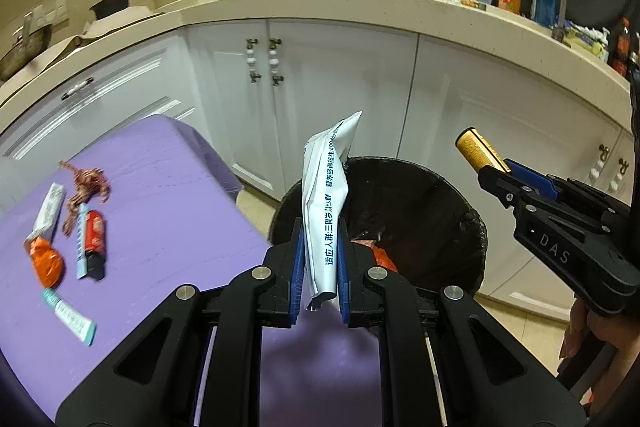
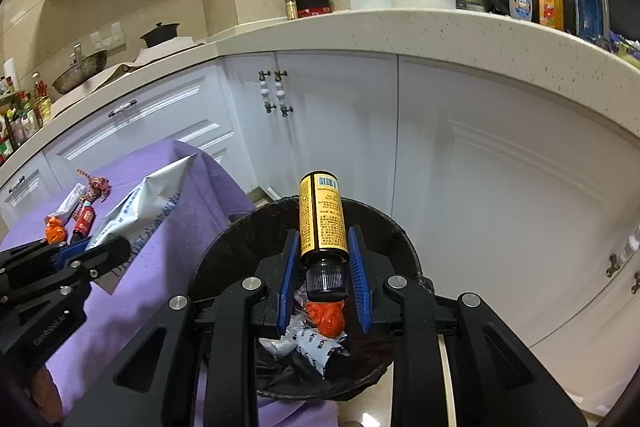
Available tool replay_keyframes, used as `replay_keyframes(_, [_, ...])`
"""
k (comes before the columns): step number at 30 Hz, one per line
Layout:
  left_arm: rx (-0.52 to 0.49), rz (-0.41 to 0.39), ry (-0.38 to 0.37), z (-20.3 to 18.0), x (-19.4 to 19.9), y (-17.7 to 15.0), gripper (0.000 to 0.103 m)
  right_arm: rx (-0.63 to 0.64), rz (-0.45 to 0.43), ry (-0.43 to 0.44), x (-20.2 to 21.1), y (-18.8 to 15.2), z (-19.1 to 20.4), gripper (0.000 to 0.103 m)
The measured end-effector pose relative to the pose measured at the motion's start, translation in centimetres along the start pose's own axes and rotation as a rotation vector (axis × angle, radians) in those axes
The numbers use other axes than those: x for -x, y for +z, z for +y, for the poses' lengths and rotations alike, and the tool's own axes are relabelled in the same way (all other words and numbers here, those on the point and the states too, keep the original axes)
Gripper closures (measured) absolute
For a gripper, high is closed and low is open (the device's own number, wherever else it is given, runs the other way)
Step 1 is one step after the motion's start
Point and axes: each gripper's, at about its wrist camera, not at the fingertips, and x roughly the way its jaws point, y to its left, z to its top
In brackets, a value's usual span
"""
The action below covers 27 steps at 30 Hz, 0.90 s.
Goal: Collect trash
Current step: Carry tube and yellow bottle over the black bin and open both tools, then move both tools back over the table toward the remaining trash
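The left gripper (image 1: 320, 259) has its blue-padded jaws clamped on a white crumpled foil pouch with blue print (image 1: 326, 203), which stands upright between them. In the left wrist view the pouch sits at the 9 o'clock edge of the round black-lined trash bin (image 1: 440, 195), over the seam between bin and table.

The right gripper (image 2: 325, 267) is pressed onto a small dark bottle with a yellow label and ribbed black cap (image 2: 323, 223), cap toward the camera, base pointing to 12 o'clock. In the right wrist view it hangs above the bin (image 2: 240, 239) opening. Inside the bin lie an orange crumpled wrapper (image 2: 326, 319) and white printed wrappers (image 2: 310, 345).

The purple cloth-covered table (image 1: 168, 195) lies at 9 o'clock from the bin. On it rest a red and black sachet (image 1: 95, 245), an orange wrapper (image 1: 48, 263), a teal-and-white stick packet (image 1: 72, 319) and a brownish patterned scrap (image 1: 86, 187), perhaps twisted paper, though it is blurred.
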Motion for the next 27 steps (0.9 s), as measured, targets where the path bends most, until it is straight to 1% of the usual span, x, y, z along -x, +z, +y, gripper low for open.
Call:
replay_keyframes(4, [-0.021, 0.015, -0.008, -1.0, -2.1, 0.4, 0.089, -0.012, 0.008, -0.009, -0.9, -0.1, -0.5, 0.077])
replay_keyframes(6, [-0.029, 0.022, -0.008, -1.4, -2.9, 0.6, 0.086, -0.026, 0.007, -0.019, -1.5, -0.1, -1.0, 0.077])
replay_keyframes(7, [-0.032, 0.028, -0.004, -1.6, -3.4, 0.6, 0.081, -0.033, 0.011, -0.019, -1.8, 0.0, -1.2, 0.076])
replay_keyframes(9, [-0.028, 0.026, 0.007, -1.6, -3.8, 0.6, 0.068, -0.048, 0.007, -0.028, -2.1, -0.1, -1.7, 0.062])
replay_keyframes(10, [-0.024, 0.022, 0.013, -1.5, -3.8, 0.6, 0.053, -0.052, 0.005, -0.032, -2.1, -0.1, -1.9, 0.06])
replay_keyframes(11, [-0.018, 0.017, 0.015, -1.4, -3.8, 0.6, 0.049, -0.054, 0.003, -0.033, -2.0, -0.1, -2.0, 0.059])
replay_keyframes(15, [-0.008, 0.012, 0.017, -1.1, -3.7, 0.8, 0.049, -0.052, 0.0, -0.037, -1.8, 0.0, -2.0, 0.059])
replay_keyframes(20, [0.029, -0.008, 0.018, 0.3, -2.3, 1.1, 0.048, -0.045, -0.009, -0.024, -1.4, 0.2, -1.4, 0.058])
replay_keyframes(23, [0.051, -0.025, 0.033, 1.5, -1.0, 1.0, 0.045, -0.034, -0.017, 0.003, -1.0, 0.5, -0.3, 0.058])
replay_keyframes(27, [0.086, -0.035, 0.069, 3.6, 0.5, 0.5, 0.044, -0.006, -0.022, 0.052, -0.9, 1.0, 1.6, 0.057])
